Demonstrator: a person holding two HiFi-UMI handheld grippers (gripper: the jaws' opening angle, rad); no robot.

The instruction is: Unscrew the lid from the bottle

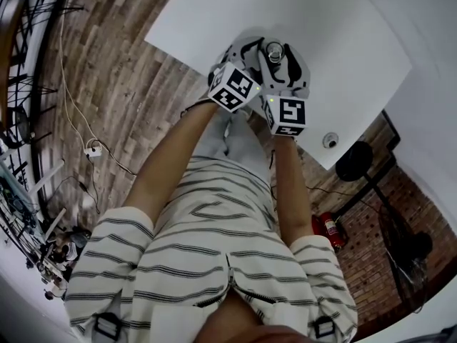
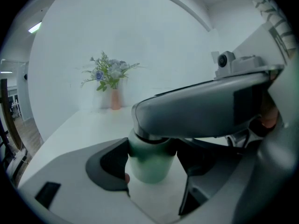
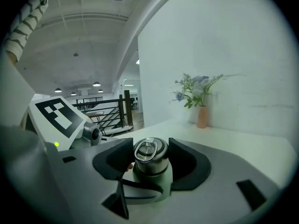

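A pale green bottle (image 2: pixel 150 164) stands upright on the white table (image 1: pixel 335 41). My left gripper (image 2: pixel 152 171) is shut on its body, a dark pad pressed against each side. The steel lid (image 3: pixel 150 153) with a ring handle tops the bottle, and my right gripper (image 3: pixel 148 161) is shut on it from above the left one, pads touching both sides. In the head view both grippers meet around the lid (image 1: pixel 274 48) near the table's near edge, the left gripper (image 1: pixel 246 59) beside the right gripper (image 1: pixel 289 66). In the left gripper view the right gripper's grey body (image 2: pixel 201 111) hides the lid.
A slim vase of flowers (image 3: pixel 202 115) stands far back on the table against the white wall. The table's edge and the wooden floor (image 1: pixel 121 77) lie to my left. A railing (image 3: pixel 110 111) shows beyond the table.
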